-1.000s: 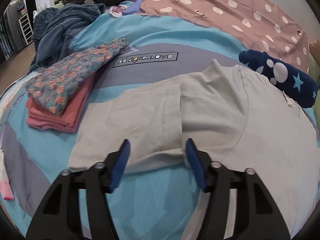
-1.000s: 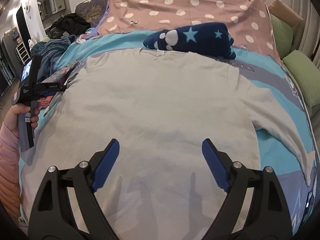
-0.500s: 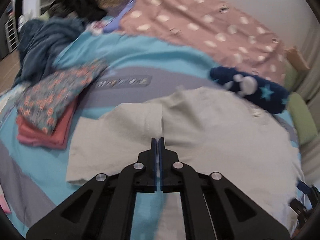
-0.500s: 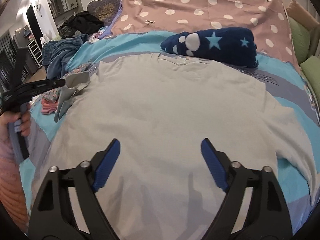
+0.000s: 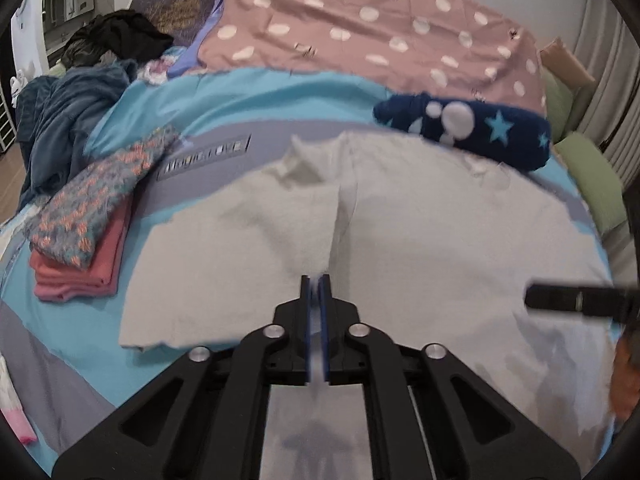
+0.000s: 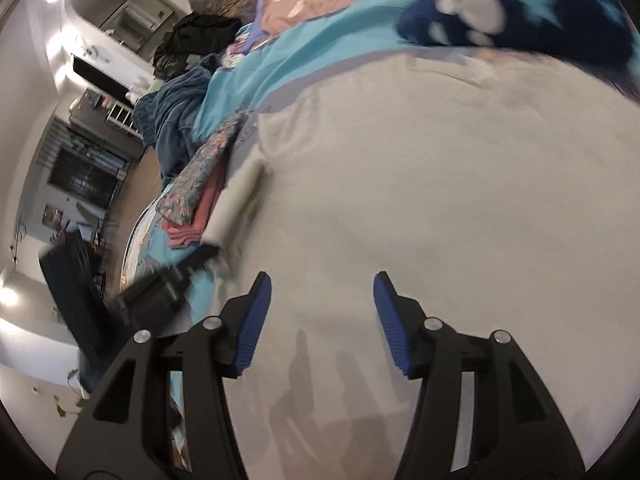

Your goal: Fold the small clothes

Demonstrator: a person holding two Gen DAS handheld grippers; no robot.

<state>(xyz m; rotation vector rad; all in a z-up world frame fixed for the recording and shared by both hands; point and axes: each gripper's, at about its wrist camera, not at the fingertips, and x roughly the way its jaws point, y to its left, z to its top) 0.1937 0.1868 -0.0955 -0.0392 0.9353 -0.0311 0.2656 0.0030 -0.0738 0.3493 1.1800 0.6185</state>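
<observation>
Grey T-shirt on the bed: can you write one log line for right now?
left gripper: jaws shut on pale grey cotton T-shirt sleeve | right gripper: jaws open above shirt body | stage: sleeve fold

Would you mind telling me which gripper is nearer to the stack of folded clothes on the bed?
Left. The left gripper, shut on the grey shirt's sleeve, is beside the stack of folded clothes; the right gripper hovers open over the shirt's body, farther off.

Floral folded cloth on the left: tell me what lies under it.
The floral folded cloth lies on a folded pink garment, itself on the blue-and-grey bedsheet. Whether anything lies between them is hidden.
</observation>
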